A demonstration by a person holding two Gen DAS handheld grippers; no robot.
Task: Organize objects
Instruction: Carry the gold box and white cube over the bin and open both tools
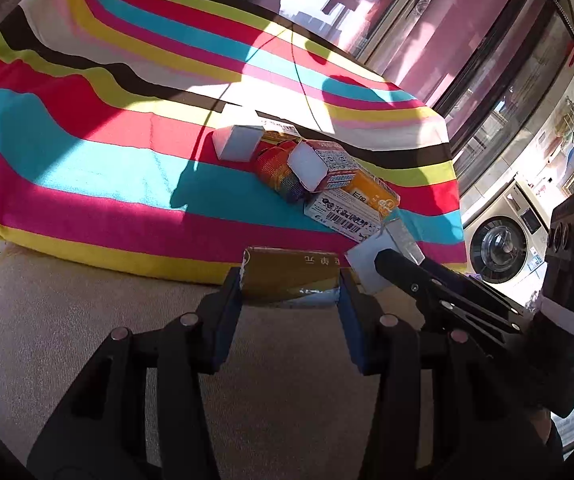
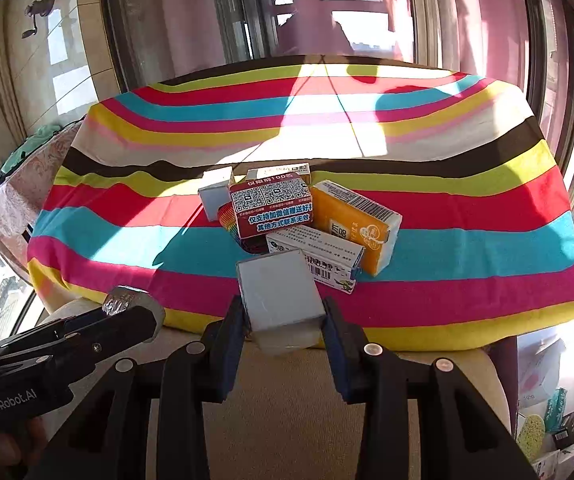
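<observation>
Gripping a flat gold-brown carton (image 1: 291, 280), the left claw (image 1: 291, 292) mirrors the right claw (image 2: 283, 320), clenched on a plain grey cardboard box (image 2: 279, 292), presumably bound for the box pile (image 2: 299, 216) ahead.

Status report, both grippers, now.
Left gripper shut on gold box. Right gripper shut on grey box. Box pile ahead on striped cushion, path unobstructed.

Gold box (image 1: 291, 280) in left claw (image 1: 291, 294); grey box (image 2: 281, 294) in right claw (image 2: 285, 320).
</observation>
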